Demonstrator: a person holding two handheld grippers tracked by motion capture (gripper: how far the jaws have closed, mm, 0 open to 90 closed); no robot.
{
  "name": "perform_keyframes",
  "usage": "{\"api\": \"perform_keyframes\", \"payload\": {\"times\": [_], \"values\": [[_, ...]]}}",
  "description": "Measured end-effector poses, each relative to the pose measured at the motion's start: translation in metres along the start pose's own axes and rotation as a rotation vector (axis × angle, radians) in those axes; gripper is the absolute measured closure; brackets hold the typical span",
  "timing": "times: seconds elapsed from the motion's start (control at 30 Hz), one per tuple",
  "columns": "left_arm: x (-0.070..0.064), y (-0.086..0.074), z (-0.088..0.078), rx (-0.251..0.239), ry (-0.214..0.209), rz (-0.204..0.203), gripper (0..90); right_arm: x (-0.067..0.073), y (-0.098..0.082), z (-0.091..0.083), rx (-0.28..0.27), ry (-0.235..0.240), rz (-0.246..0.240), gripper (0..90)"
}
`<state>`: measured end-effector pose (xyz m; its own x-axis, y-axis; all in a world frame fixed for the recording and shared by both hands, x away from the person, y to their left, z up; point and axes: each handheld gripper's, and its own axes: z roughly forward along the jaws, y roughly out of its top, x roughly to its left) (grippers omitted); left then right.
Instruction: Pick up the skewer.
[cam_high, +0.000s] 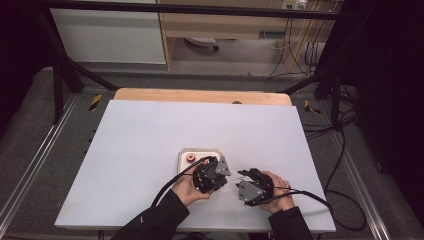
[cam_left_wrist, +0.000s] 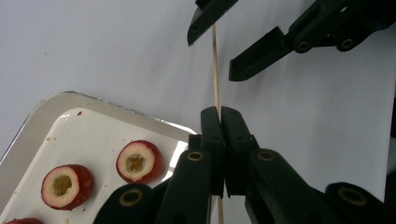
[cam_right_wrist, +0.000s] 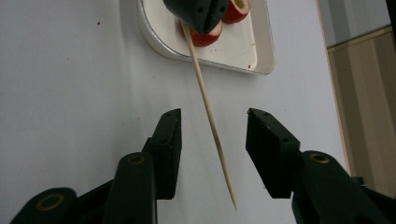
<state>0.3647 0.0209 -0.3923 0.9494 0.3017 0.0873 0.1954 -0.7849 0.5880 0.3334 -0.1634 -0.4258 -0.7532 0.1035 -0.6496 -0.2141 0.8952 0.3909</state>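
- The left gripper has its fingers clenched tight on a thin wooden skewer; the stick runs straight up out of the pinch in the left gripper view and pokes out below it too.
- The right gripper is spread wide, with the skewer passing through the gap and touching neither finger as far as I can see. Its pointed tip sits low between the fingers, above the bare counter.
- In the high view both grippers sit close together near the front of the counter, the left one right over the near edge of the tray, the right one just beside it to the right.
- The tray is small, white and round-cornered, roughly mid-counter toward the front. It holds cored red fruit pieces with pale insides; two are clear in the left gripper view and a third peeks in at the bottom edge.
- The fruit lies just beside the left gripper's fingers, not touching them.
- Lots of open room: the whole back half and both side stretches of the pale counter are free in the high view. A wooden strip shows along the far edge.
- A black frame stands at the back corners, well apart from the hands.
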Motion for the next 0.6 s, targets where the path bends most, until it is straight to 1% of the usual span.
{"api": "perform_keyframes", "payload": {"times": [0.1, 0.2, 0.27, 0.3, 0.4, 0.47, 0.5, 0.6], "values": [[-0.0012, 0.0025, 0.0022, 0.008, -0.006, 0.009, 88.5, 0.0019, -0.0006, 0.0012, 0.0, -0.002, -0.035, 61.6], [-0.002, 0.0035, 0.004, 0.013, -0.008, 0.008, 88.5, 0.0019, -0.0011, 0.0016, 0.0, 0.001, -0.077, 67.3], [-0.0022, 0.0038, 0.0047, 0.016, -0.011, 0.009, 88.5, 0.0034, -0.0009, 0.002, 0.0, 0.007, -0.085, 71.0], [-0.0025, 0.004, 0.005, 0.016, -0.013, 0.01, 88.5, 0.0026, -0.0012, 0.0026, -0.002, 0.003, -0.115, 73.3], [-0.0035, 0.0044, 0.0051, 0.015, -0.017, 0.01, 88.5, 0.0039, -0.0013, 0.0027, 0.003, 0.004, -0.141, 78.6], [-0.0038, 0.0046, 0.0054, 0.012, -0.02, 0.01, 88.5, 0.0049, -0.0015, 0.0028, 0.008, 0.008, -0.144, 80.9], [-0.0038, 0.0046, 0.0054, 0.012, -0.02, 0.01, 88.5, 0.0045, -0.0016, 0.003, 0.009, 0.01, -0.161, 82.1], [-0.0047, 0.0048, 0.0056, 0.013, -0.024, 0.014, 88.5, 0.0061, -0.0017, 0.0036, 0.011, 0.018, -0.177, 85.6]]}}
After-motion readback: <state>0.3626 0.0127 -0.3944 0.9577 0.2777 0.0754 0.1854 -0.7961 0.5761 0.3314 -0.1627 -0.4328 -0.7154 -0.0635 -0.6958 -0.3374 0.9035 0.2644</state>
